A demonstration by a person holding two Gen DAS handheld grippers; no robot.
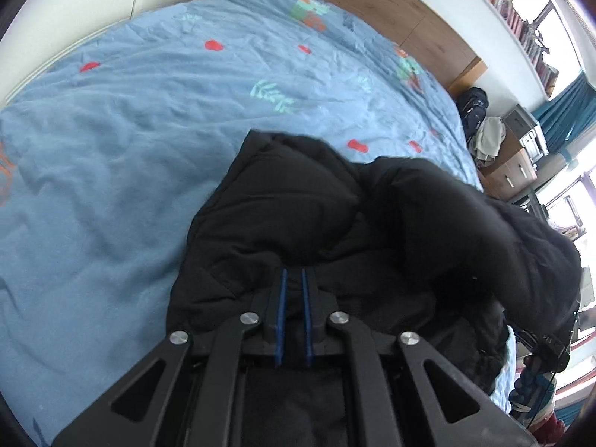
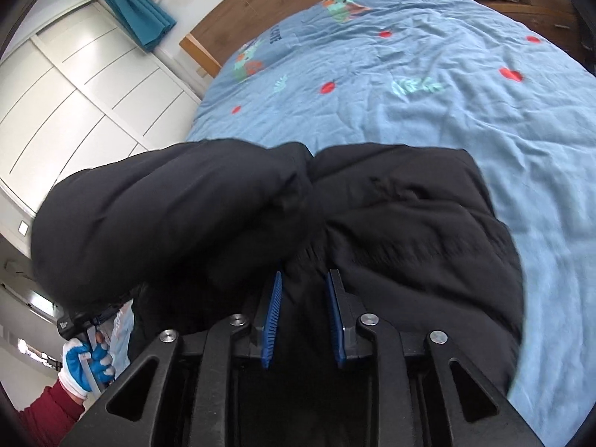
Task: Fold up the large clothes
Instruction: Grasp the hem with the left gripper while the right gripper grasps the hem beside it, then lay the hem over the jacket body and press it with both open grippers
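A puffy black jacket (image 1: 298,193) lies bunched on the blue patterned bed cover (image 1: 149,111), with one part folded over toward the bed's edge. My left gripper (image 1: 294,272) is shut, its blue pads close together with the jacket's cloth pinched between them. In the right wrist view the same jacket (image 2: 409,216) fills the middle. My right gripper (image 2: 303,273) stands partly open, and dark cloth lies loosely between its blue pads (image 2: 273,316). A gloved hand (image 2: 85,365) with a red sleeve holds the other gripper's handle under the jacket's raised fold.
A wooden headboard (image 1: 391,11) runs along the far side of the bed. A white wardrobe (image 2: 74,85) stands beside it. A dark backpack (image 1: 473,108) and a wooden bedside cabinet (image 1: 510,171) sit by the window. The blue cover (image 2: 447,93) stretches beyond the jacket.
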